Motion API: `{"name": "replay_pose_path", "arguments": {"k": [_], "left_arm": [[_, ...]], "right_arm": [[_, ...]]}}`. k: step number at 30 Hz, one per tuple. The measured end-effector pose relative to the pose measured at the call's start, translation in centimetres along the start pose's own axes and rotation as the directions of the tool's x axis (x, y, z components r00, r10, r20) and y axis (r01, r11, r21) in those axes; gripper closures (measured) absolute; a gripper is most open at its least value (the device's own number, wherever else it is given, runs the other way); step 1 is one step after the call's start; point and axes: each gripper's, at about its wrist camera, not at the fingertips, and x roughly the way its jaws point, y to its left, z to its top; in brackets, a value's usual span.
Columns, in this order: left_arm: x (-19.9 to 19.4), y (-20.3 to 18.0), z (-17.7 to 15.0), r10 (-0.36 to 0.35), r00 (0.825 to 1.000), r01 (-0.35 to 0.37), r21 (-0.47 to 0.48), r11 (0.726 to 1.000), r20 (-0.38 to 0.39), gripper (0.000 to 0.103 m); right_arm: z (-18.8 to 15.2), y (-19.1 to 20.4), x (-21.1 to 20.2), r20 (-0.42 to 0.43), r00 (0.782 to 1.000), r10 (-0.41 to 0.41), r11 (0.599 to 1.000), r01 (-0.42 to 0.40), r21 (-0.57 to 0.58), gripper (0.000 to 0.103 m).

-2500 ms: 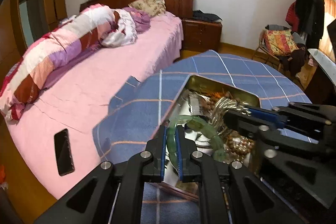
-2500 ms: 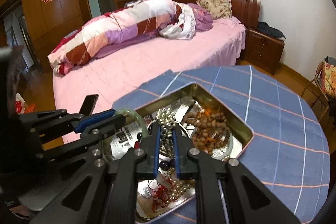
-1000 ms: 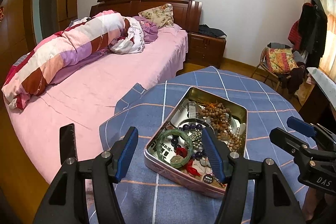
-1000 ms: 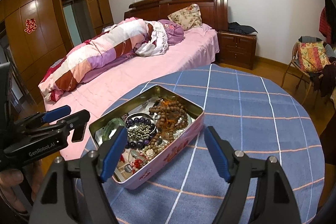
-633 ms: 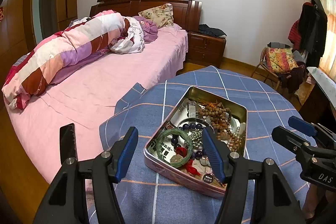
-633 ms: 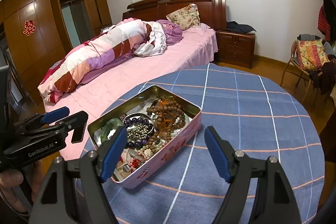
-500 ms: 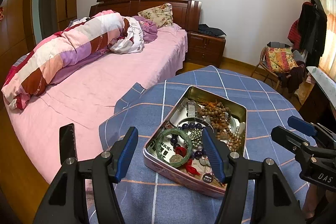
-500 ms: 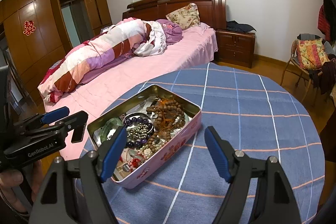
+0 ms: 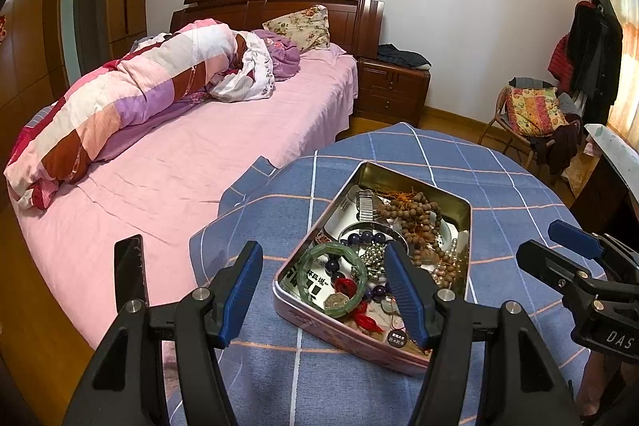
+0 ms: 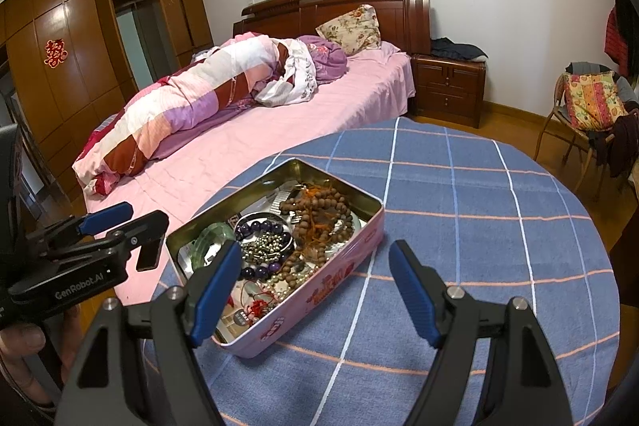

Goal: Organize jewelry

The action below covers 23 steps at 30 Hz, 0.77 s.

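Covering the round desk (image 10: 459, 226) is a blue checked cloth; a bed (image 9: 199, 154) lies at 10 o'clock. Bare cloth spreads at 3 o'clock beside the tin (image 10: 339, 258) of jewelry. Left gripper (image 9: 319, 290) and right gripper (image 10: 311, 290) both hover with jaws spread wide, holding nothing.

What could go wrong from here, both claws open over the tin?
Tangles: the brown bead strand overlaps other beads, so lifting one piece may drag others out. The jewelry tin sits near the table's bed-side edge; a nudge could slide it. The green bangle looks hard, likely slippery.
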Motion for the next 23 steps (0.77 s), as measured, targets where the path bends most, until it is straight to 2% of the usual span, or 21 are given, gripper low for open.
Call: {"name": "replay_pose_path", "arguments": {"k": [7, 23], "left_arm": [[0.1, 0.0, 0.0, -0.010, 1.000, 0.010, 0.006, 1.000, -0.008, 0.040], [0.2, -0.3, -0.3, 0.043, 0.999, -0.043, 0.032, 0.999, 0.006, 0.039]], "right_arm": [[0.1, 0.0, 0.0, 0.000, 1.000, -0.001, 1.000, 0.001, 0.000, 0.024], [-1.0, 0.2, 0.1, -0.012, 1.000, 0.000, 1.000, 0.000, 0.007, 0.024]]}}
